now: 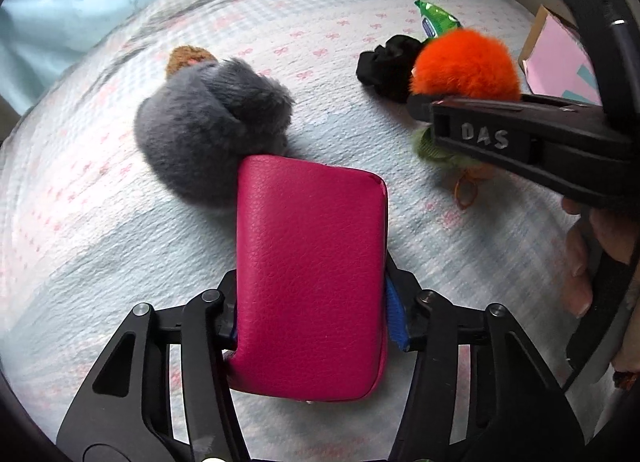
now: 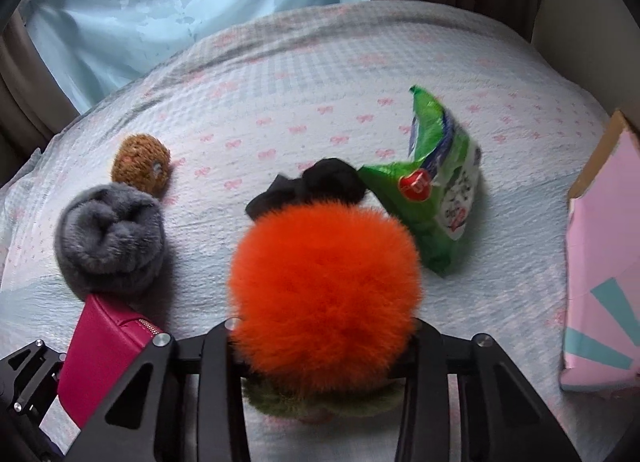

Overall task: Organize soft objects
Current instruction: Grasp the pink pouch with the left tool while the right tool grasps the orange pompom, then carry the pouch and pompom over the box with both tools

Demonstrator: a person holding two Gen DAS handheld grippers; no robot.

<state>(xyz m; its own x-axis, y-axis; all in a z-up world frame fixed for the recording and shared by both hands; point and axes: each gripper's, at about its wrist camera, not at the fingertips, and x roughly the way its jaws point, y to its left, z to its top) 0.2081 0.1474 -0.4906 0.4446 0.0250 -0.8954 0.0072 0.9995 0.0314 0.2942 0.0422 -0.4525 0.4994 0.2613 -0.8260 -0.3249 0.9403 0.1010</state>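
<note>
So the left gripper clamps the pink pouch, long axis pointing straight ahead toward the grey fluffy thing; right gripper squeezes the orange pompom.

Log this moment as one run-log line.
left gripper: shut on pink pouch | right gripper: shut on orange pompom | on bedspread: grey fluffy item, black scrunchie, green packet
</note>
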